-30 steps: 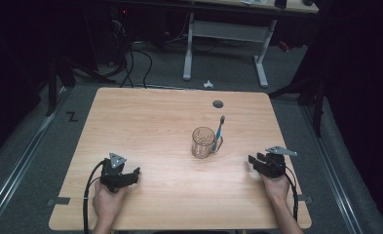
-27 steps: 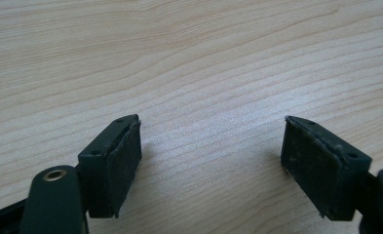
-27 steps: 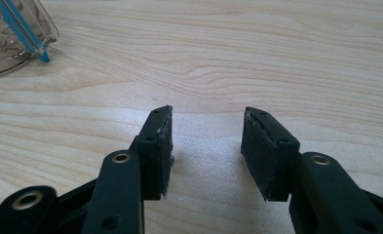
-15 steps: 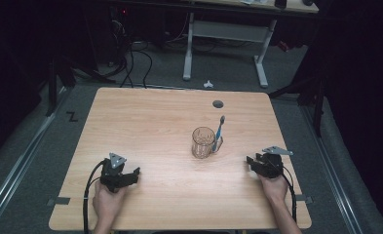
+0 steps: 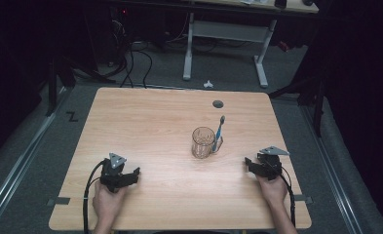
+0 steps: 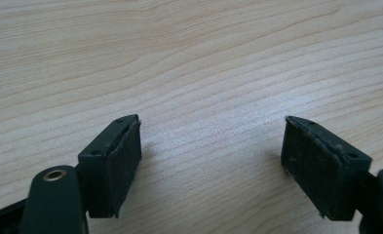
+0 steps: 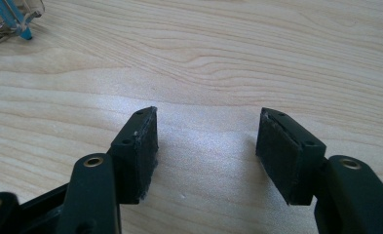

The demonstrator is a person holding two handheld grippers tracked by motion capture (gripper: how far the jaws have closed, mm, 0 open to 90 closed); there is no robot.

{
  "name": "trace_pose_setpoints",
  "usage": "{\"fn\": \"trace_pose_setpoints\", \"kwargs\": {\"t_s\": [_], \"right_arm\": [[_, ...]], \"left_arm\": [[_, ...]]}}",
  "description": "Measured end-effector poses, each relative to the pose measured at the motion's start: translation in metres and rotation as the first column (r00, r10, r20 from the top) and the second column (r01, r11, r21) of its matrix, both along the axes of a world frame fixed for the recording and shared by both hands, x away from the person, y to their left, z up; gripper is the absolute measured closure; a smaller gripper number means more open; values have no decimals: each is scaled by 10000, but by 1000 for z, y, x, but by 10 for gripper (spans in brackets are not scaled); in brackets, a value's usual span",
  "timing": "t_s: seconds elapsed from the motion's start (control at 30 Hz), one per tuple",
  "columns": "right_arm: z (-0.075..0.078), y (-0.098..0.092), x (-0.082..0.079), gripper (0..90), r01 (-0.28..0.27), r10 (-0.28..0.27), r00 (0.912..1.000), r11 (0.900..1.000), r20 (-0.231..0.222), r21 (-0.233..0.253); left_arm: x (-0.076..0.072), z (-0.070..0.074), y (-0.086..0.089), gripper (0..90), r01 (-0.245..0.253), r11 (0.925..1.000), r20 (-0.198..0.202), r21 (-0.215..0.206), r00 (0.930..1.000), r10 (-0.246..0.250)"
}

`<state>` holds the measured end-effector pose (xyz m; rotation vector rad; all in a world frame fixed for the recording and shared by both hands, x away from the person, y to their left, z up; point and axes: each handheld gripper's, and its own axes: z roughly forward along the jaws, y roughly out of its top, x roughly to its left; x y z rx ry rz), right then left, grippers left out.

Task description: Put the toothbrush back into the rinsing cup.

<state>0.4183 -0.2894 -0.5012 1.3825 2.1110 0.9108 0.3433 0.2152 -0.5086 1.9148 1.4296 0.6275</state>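
I see the clear glass cup [image 5: 203, 142] mid-table with a blue toothbrush [image 5: 219, 132] leaning inside. My left gripper [image 5: 132, 174] and right gripper [image 5: 248, 163] rest agape, empty. The toothbrush looks light and slick; I'd pinch its handle above the fragile rim.

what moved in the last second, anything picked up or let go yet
The right gripper drew slightly back toward the person, jaws open and empty. Nothing was taken or released. The left gripper, the clear glass cup and the blue toothbrush leaning in it stayed put on the light wooden table.
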Motion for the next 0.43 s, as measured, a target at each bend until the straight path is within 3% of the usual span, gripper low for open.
{"fn": "trace_pose_setpoints", "kwargs": {"t_s": [0.43], "right_arm": [[0,0,0,392,-57,57,10000,10000,-24,6]], "left_arm": [[0,0,0,231,-8,10000,2,-3,10000,8]]}}
